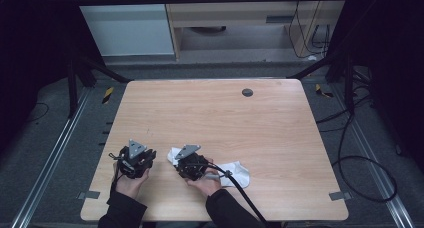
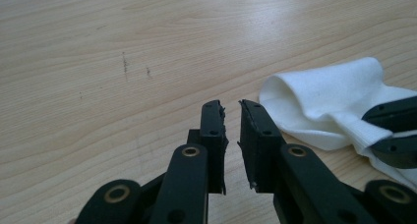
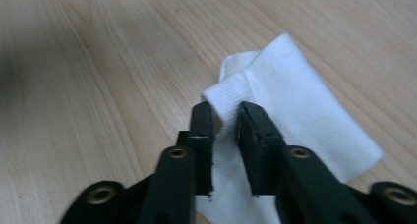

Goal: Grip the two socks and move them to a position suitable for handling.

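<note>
- At the left we find the left gripper (image 1: 134, 160) over bare table (image 1: 210, 113), just beside the sock's near end and apart from it. In the left gripper view its jaws stand close together with a thin gap and nothing between them; we record it as empty.
- In the middle, the right gripper (image 3: 225, 123) sits at the ribbed cuff of the white sock (image 3: 295, 111). Its jaws pinch a fold of that cuff, cloth showing pressed between the pads.
- To the right, the rest of the sock (image 1: 235, 173) lies flat on the table near the front edge, running away from the right hand (image 1: 207, 183).
- Step in hand, in our judgement: taking hold of the sock by the cuff, likely to fold or turn it. Only one layer appears caught.
- Next move, as we judge it: the left gripper needs to open and take the sock's near end, so both grips can work the cloth without dragging it.
- Containers: we see none on the table, only a small dark disc (image 1: 247, 92) at its far side.
</note>
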A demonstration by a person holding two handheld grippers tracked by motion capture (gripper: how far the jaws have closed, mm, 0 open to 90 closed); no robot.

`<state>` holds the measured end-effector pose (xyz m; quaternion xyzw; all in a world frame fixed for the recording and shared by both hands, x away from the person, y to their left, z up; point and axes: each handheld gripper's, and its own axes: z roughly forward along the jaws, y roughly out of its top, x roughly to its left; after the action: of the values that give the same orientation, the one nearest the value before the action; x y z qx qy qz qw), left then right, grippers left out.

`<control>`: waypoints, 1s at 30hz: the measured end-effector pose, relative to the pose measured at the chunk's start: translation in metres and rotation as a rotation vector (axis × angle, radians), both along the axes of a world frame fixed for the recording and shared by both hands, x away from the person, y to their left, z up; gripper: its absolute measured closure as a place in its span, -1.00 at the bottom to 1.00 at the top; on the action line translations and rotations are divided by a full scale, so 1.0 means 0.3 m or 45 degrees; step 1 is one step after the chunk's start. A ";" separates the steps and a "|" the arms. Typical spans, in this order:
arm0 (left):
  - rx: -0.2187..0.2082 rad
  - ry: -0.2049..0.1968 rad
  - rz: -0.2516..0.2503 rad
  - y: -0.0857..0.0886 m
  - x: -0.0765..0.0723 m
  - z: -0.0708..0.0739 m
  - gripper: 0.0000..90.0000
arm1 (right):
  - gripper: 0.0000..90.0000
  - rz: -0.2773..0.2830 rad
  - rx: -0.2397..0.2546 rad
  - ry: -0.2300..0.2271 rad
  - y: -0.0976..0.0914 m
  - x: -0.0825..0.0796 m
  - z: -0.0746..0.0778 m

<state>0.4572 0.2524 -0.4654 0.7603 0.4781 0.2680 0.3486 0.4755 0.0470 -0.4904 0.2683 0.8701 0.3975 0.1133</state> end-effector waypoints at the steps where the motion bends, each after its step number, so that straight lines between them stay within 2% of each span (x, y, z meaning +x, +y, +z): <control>1: -0.002 0.001 0.001 0.000 0.000 0.000 0.75 | 0.88 -0.002 0.007 0.007 -0.002 0.001 0.001; 5: -0.004 0.003 -0.001 -0.005 0.001 -0.002 0.73 | 0.95 -0.037 0.087 0.028 -0.019 0.007 0.018; 10: -0.036 0.005 -0.016 -0.021 0.003 -0.007 0.57 | 0.96 -0.109 0.190 -0.005 -0.049 0.015 0.051; 12: -0.033 0.009 -0.018 -0.034 0.003 -0.013 0.52 | 0.96 -0.151 0.241 -0.011 -0.065 0.018 0.060; 17: -0.028 0.033 -0.022 -0.083 0.005 -0.028 0.43 | 0.96 -0.208 0.270 -0.011 -0.091 0.024 0.059; 26: 0.013 0.089 0.001 -0.144 0.010 -0.066 0.28 | 0.96 -0.225 0.278 -0.017 -0.096 0.029 0.057; 30: 0.043 0.127 0.001 -0.158 0.014 -0.082 0.39 | 0.96 -0.224 0.283 -0.021 -0.099 0.028 0.060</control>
<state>0.4616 0.2051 -0.4899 0.7783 0.4905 0.2380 0.3115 0.4839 0.0174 -0.4724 0.3512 0.7929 0.4822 0.1245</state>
